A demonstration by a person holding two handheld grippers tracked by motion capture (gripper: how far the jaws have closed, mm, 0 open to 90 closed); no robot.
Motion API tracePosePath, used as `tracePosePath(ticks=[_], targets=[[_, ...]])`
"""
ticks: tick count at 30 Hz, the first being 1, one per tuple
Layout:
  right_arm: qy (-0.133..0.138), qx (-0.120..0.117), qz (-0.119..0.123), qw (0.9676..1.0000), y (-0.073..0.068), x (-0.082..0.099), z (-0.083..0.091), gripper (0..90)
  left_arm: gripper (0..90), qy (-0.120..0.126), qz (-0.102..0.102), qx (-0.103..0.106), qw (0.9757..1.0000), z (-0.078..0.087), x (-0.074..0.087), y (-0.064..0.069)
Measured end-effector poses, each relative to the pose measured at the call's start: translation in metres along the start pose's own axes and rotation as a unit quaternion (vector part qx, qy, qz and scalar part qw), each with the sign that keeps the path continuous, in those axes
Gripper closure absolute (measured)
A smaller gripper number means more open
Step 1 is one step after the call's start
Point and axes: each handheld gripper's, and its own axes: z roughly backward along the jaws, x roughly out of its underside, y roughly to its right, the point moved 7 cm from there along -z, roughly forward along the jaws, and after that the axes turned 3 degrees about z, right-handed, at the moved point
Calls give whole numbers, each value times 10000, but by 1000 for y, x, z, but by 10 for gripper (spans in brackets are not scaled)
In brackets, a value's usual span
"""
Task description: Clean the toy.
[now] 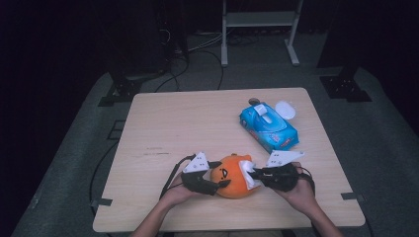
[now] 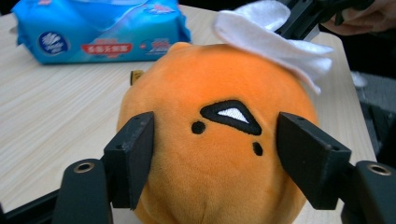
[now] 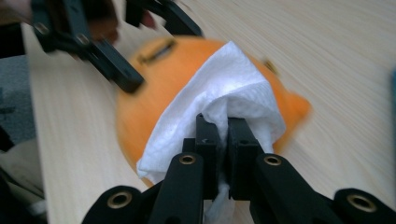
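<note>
Orange plush toy [image 2: 210, 154] sits clamped between the left hand-held gripper [image 2: 215, 158] jaws, embroidered eye showing; the right hand-held gripper [image 3: 223, 135] pinches a white tissue [image 3: 219, 93] against it.

black grippers [image 1: 217, 177], grey three-cornered plates [image 1: 196, 162]

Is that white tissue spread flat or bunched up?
Bunched up. The tissue is pinched between the shut right gripper, its folds draped loosely over the orange plush.
</note>
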Motion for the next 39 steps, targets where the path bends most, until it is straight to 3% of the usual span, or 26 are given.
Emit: tracePosePath(ticks=[4,8,10,11,12,13,15,18,21,24,28,29,30,31,34,35,38,39], targets=[[48,-13,235,9997,-10,-15,-9,842,309,-51,-182,-9,9998,-1,-1,4],[21,-62,94,9999,-5,-11,-9,845,274,8,-70,36,10000,1,-1,2],[-6,-71,72,9999,-4,-9,-9,845,179,42,45,52,10000,2,-3,0],[-65,-44,92,9999,-3,-6,-8,846,126,27,307,-51,9995,2,-1,-6],[-77,-66,63,9999,-3,-4,-7,846,111,37,456,7,9990,2,0,-8],[-77,-83,40,9999,-2,-3,-6,846,117,29,590,83,9982,1,2,-9],[-59,-106,-17,9999,-2,-3,-5,846,197,13,641,175,9978,0,4,-8],[-17,-68,57,10000,-8,-8,-5,846,258,10,329,160,9993,0,-2,0],[124,-231,209,9994,-21,-22,-9,845,287,-49,-66,120,9999,-2,-6,10],[123,-157,348,9992,-22,-27,-10,845,296,-73,-153,112,9998,-1,-5,11],[33,64,108,9999,-2,-16,-4,846,231,-60,-74,113,9999,0,-3,8],[2,72,27,10000,2,-12,-3,846,177,-46,176,54,9998,-1,-3,3],[-20,76,-27,10000,5,-9,-3,846,140,-59,296,58,9995,-1,-2,1],[-20,76,-27,10000,5,-9,-3,846,113,-59,296,58,9995,-1,-2,1],[-31,24,-122,9999,6,-6,-2,846,114,-126,610,217,9978,-5,3,-1],[-66,32,-62,10000,4,-6,-3,846,179,-123,525,244,9982,-5,3,0],[-51,29,4,10000,-1,-10,-3,846,237,-121,436,240,9987,-4,0,4],[-43,40,76,10000,-4,-13,-4,846,248,-134,194,170,9996,-4,-4,8]])
